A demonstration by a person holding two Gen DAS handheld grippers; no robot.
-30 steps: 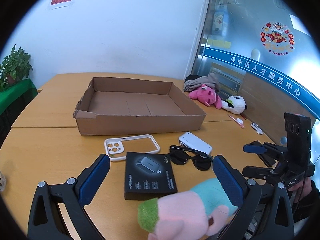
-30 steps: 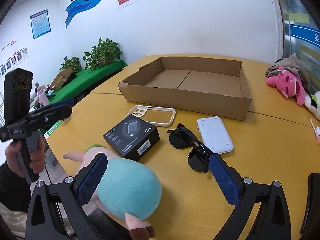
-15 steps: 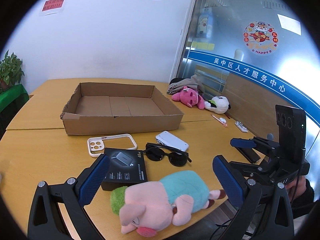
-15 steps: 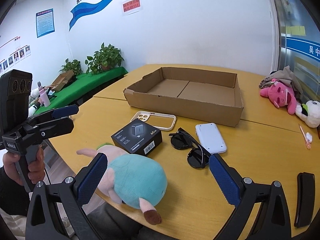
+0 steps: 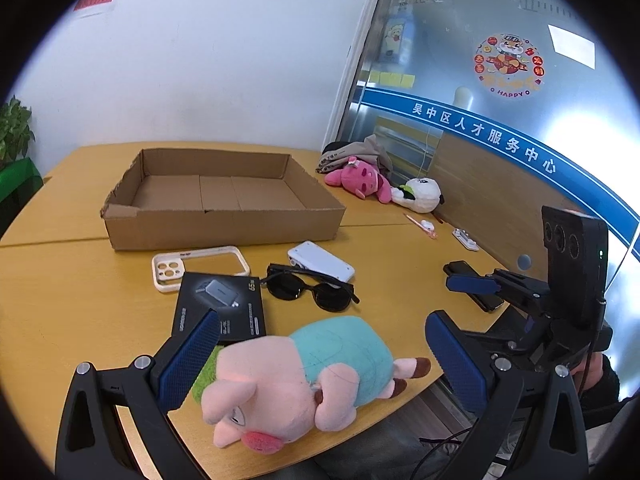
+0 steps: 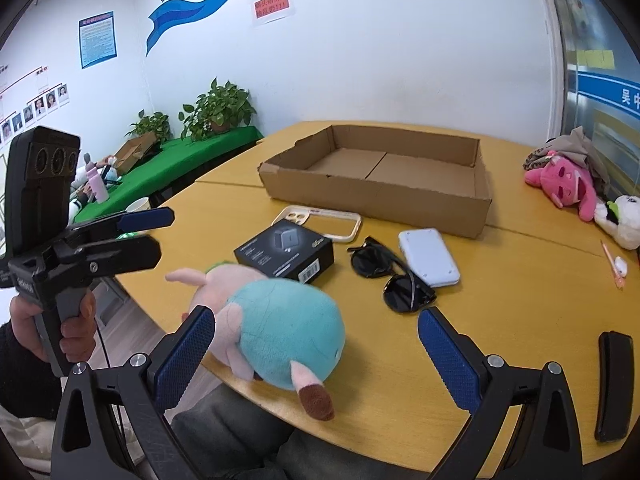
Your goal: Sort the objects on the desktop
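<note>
Left wrist view: left claw (image 5: pixel 320 356) wide, empty, above plush pig (image 5: pixel 296 380).
Right claw (image 6: pixel 316 344): wide, empty.
Pig: lying at worktop (image 5: pixel 80 280) near edge, legs past it.
Box (image 5: pixel 224 200): open, empty, far side.
Others: charger box (image 5: pixel 220 312), sunglasses (image 5: pixel 312 290), phone case (image 5: pixel 198 266) between.
Risk: a nudge tips pig off edge; soft body may squirm from a shallow pinch.

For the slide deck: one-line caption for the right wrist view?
Open right gripper above a plush pig at the table edge; empty cardboard box beyond.
</note>
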